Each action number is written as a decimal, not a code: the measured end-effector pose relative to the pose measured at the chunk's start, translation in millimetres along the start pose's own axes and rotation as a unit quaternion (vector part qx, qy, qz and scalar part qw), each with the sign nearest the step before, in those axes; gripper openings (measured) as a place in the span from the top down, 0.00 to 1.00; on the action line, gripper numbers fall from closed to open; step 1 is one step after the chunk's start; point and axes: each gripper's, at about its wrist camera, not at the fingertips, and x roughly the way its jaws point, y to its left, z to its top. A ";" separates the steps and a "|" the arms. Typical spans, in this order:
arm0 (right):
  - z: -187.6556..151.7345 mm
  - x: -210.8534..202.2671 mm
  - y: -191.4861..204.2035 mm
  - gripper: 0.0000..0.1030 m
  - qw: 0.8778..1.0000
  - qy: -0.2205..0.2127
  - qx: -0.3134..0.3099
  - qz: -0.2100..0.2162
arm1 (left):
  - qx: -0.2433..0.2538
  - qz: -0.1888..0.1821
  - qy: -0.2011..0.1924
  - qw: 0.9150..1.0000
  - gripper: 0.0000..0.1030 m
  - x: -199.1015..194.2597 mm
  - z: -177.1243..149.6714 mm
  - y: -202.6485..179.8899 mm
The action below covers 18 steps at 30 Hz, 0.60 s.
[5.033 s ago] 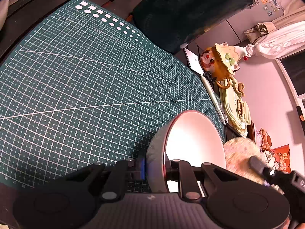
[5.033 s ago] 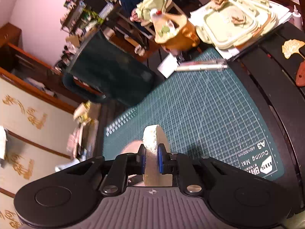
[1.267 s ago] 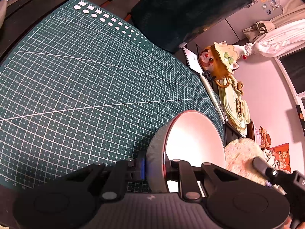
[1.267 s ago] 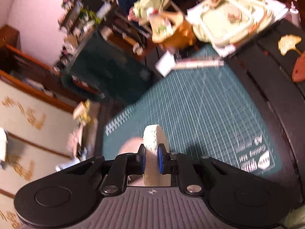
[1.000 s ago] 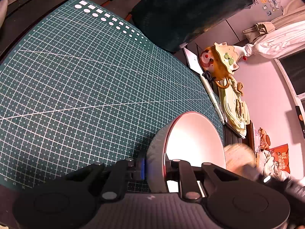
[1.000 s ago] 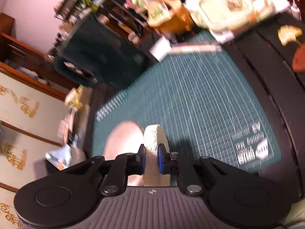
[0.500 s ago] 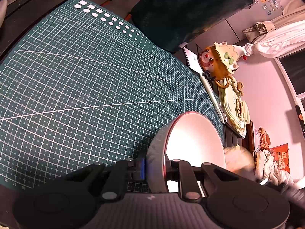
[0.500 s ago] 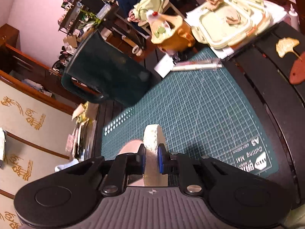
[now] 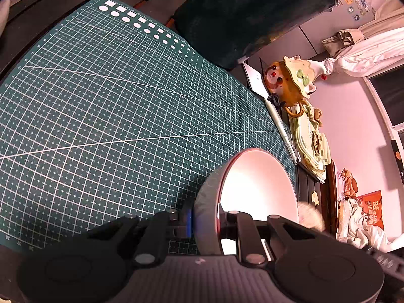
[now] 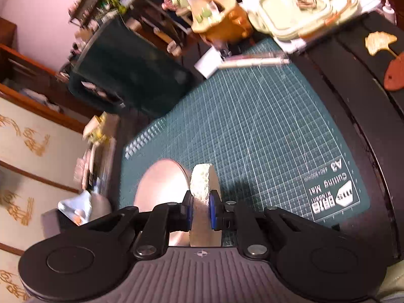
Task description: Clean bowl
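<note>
My left gripper [image 9: 205,223] is shut on the rim of a bowl [image 9: 255,189], grey outside and white inside, held on edge above the green cutting mat [image 9: 106,116]. My right gripper [image 10: 200,210] is shut on a pale round sponge [image 10: 202,184]. In the right wrist view the bowl [image 10: 161,186] lies just left of the sponge, with the sponge beside its rim. In the left wrist view the sponge [image 9: 309,218] shows blurred at the bowl's right edge.
A large dark green jug [image 9: 247,12] stands at the mat's far side. A ceramic bear figure [image 9: 287,83], a pen [image 9: 281,128] and stacked pale green trays [image 10: 300,7] lie past the mat's edge. A leaf-shaped piece [image 10: 380,41] rests on the dark table.
The right gripper has swung back and forth with the sponge beside the bowl, and the sponge now sits lower at the bowl's right edge. The left gripper and bowl have held still.
</note>
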 end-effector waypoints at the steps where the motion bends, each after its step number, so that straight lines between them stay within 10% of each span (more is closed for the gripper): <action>1: 4.0 -6.6 1.2 0.88 1.000 -0.014 0.002 0.008 | 0.001 0.000 0.000 1.000 0.84 -2.4 -4.9 13.9; 18: -0.1 -0.6 2.2 0.88 1.000 -0.008 -0.010 -0.002 | -0.004 0.002 -0.003 1.000 0.84 -0.7 -6.5 20.2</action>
